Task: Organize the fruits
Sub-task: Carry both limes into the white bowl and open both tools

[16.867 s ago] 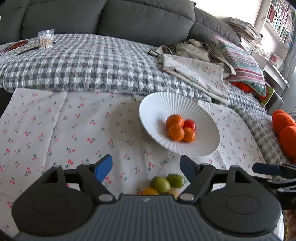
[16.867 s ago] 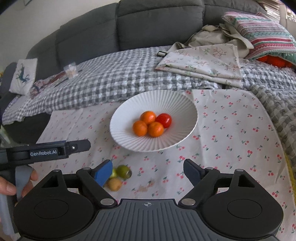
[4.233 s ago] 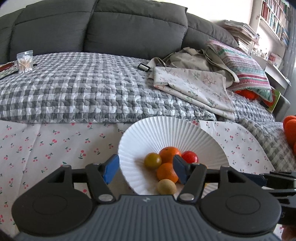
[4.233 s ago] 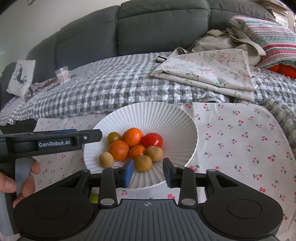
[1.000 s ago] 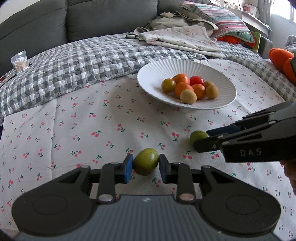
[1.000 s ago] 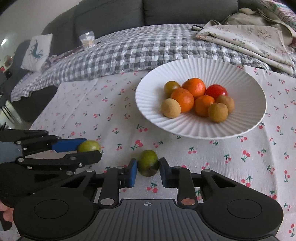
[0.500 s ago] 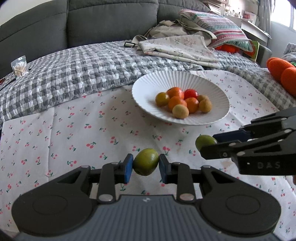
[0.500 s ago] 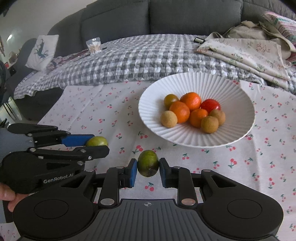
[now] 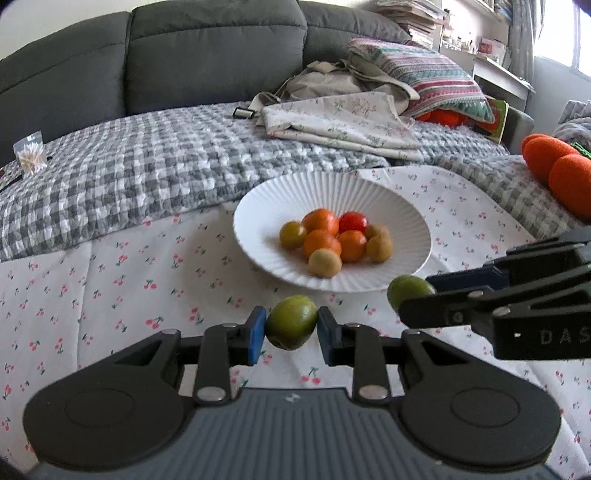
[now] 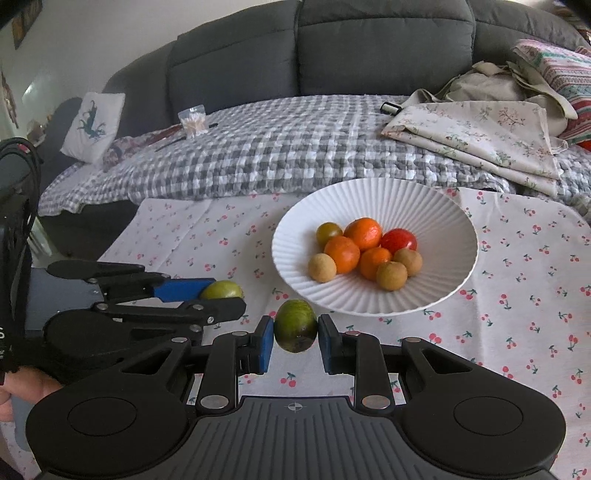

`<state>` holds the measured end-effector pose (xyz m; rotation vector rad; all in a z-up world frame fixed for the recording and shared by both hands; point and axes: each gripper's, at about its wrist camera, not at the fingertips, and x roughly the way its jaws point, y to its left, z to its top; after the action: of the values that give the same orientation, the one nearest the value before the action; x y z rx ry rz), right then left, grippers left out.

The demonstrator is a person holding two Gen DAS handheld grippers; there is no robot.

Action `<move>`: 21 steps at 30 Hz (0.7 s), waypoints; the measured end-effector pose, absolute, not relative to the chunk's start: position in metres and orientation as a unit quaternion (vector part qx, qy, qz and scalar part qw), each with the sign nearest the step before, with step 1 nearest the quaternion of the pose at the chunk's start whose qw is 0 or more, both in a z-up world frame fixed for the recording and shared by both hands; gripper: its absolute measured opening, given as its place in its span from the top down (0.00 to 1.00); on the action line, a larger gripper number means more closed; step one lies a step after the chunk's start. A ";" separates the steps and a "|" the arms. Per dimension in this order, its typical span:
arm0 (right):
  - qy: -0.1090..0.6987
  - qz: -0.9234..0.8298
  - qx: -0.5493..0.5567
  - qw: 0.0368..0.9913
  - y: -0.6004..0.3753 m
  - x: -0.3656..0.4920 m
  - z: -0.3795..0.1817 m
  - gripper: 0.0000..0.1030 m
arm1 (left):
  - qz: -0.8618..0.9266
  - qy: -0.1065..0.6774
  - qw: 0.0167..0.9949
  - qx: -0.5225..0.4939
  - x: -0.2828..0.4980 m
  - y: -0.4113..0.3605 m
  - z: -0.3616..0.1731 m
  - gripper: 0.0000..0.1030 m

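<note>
Between the blue pads of the left gripper [image 9: 291, 330]: a yellow-green fruit [image 9: 291, 327], pinched at its sides, long axis tilted slightly off level. Likewise in the right gripper [image 10: 295, 338]: a darker green fruit [image 10: 295, 331], clamped, long axis upright. Both held above the cherry-print cloth [image 10: 517, 295], just short of the white ribbed plate [image 10: 436, 206] heaped with small fruits.

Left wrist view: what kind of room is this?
Most likely a home living room: a dark grey sofa draped with a checked blanket, a striped cushion, and shelves stacked with books behind. The white fruit plate sits on a cherry-print cloth.
</note>
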<state>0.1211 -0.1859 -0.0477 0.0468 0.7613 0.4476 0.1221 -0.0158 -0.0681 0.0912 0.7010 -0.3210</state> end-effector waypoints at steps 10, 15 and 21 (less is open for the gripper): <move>0.361 0.206 0.060 0.908 -0.213 0.126 -0.030 0.75 | -0.160 0.334 0.928 0.044 0.127 -0.035 -0.063 0.73; 0.357 0.192 0.071 0.911 -0.224 0.132 -0.026 0.75 | -0.156 0.322 0.933 0.037 0.134 -0.043 -0.054 0.73; 0.355 0.185 0.086 0.912 -0.232 0.139 -0.021 0.75 | -0.153 0.308 0.939 0.028 0.145 -0.053 -0.046 0.73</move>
<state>0.1389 -0.2322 -0.0212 0.1765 0.7305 0.3821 0.1446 -0.0527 -0.0457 0.0579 0.6284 -0.3117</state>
